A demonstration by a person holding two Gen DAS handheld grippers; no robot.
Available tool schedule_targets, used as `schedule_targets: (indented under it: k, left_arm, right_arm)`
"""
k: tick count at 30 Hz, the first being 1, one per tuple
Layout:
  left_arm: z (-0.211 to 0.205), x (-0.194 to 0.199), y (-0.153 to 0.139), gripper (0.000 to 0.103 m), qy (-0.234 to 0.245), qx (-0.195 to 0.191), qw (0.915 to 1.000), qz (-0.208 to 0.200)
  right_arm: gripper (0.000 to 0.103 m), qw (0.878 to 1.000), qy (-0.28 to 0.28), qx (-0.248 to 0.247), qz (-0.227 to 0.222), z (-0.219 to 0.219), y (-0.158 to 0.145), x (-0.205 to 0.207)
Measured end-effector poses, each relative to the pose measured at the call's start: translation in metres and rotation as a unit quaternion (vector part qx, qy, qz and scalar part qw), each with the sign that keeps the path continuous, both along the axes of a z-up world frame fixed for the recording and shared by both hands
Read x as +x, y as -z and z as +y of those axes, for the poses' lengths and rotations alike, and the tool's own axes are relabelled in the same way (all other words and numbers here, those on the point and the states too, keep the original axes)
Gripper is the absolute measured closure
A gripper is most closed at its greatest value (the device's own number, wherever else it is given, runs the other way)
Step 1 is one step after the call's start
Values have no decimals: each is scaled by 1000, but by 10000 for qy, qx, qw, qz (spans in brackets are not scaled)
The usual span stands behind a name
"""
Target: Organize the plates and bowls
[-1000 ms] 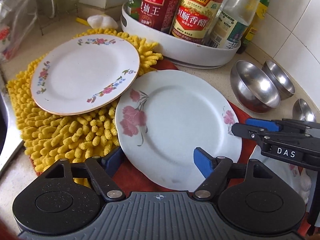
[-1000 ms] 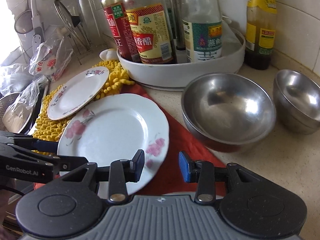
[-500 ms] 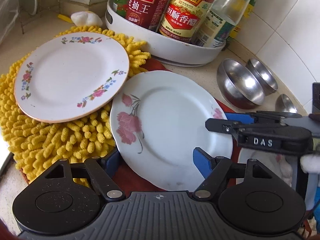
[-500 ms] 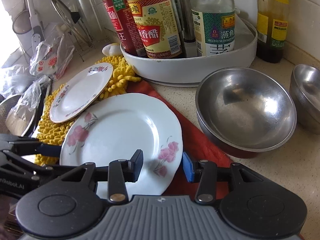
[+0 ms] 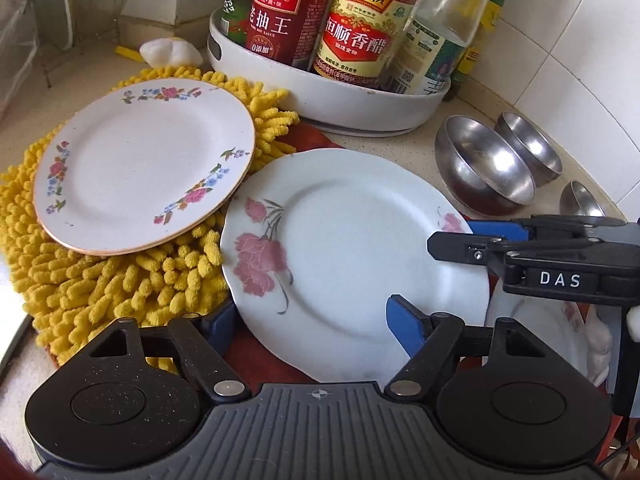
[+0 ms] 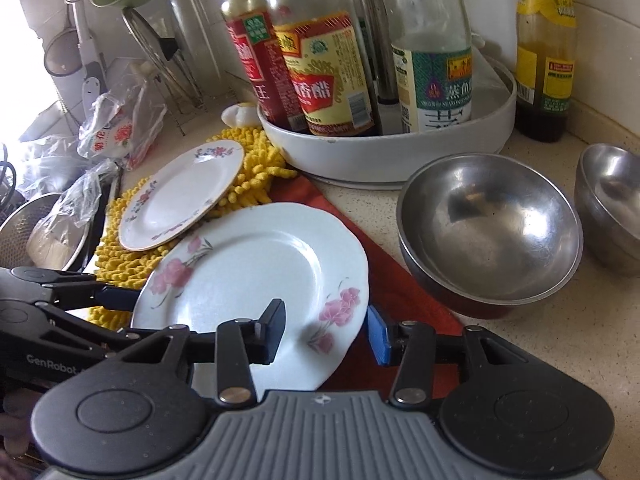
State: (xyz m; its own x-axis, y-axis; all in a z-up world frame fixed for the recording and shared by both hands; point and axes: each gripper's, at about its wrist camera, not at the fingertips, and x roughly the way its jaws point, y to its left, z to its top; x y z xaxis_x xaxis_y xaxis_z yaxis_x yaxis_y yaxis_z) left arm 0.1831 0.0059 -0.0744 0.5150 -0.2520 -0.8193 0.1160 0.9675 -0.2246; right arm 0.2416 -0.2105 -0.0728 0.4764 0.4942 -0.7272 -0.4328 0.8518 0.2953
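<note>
Now both of my tools have crept closer to the pink-rose plate (image 5: 352,256), which lies flat on the red cloth (image 6: 384,276) on the bench: my left tool (image 5: 316,320) is spread wide across its near rim, my right tool (image 6: 326,330) spread over its right edge, neither pinching yet, so I judge a lift is near. Only the left view shows another plate (image 5: 536,332) under my right tool; only the right view shows the large steel bowl (image 6: 490,232) close up.

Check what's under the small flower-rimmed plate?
The small plate lies on the yellow chenille mat, its near edge overlapping the rim of the pink-flower plate. Whatever lies directly beneath its middle is covered.
</note>
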Motion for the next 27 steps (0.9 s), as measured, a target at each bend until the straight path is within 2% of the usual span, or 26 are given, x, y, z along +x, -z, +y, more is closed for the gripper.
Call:
schedule_targets:
  k: [6, 8, 12, 14, 17, 21, 27]
  left_arm:
    - [4, -10, 4, 23, -45, -37, 9999, 105]
    - [4, -11, 5, 24, -2, -20, 10000, 7]
    - [12, -4, 8, 19, -73, -133, 9996, -223]
    - [8, 0, 7, 17, -130, -116, 9997, -198]
    - [1, -7, 5, 18, -126, 101, 9996, -242]
    - [6, -13, -4, 18, -111, -68, 9996, -268]
    - [2, -18, -25, 17, -127, -81, 9986, -501]
  right_arm:
    - [61, 9996, -124, -183, 195, 5, 12, -2]
    - [61, 9997, -112, -163, 143, 6, 14, 0]
    - [60, 9996, -52, -258, 116, 13, 15, 5]
    - [60, 9991, -70, -403, 74, 16, 13, 2]
    - [60, 9998, -13, -142, 165, 7, 7, -2]
    - [60, 9998, 100, -46, 158, 3, -2, -9]
    - [60, 9996, 242, 105, 83, -4, -20, -21]
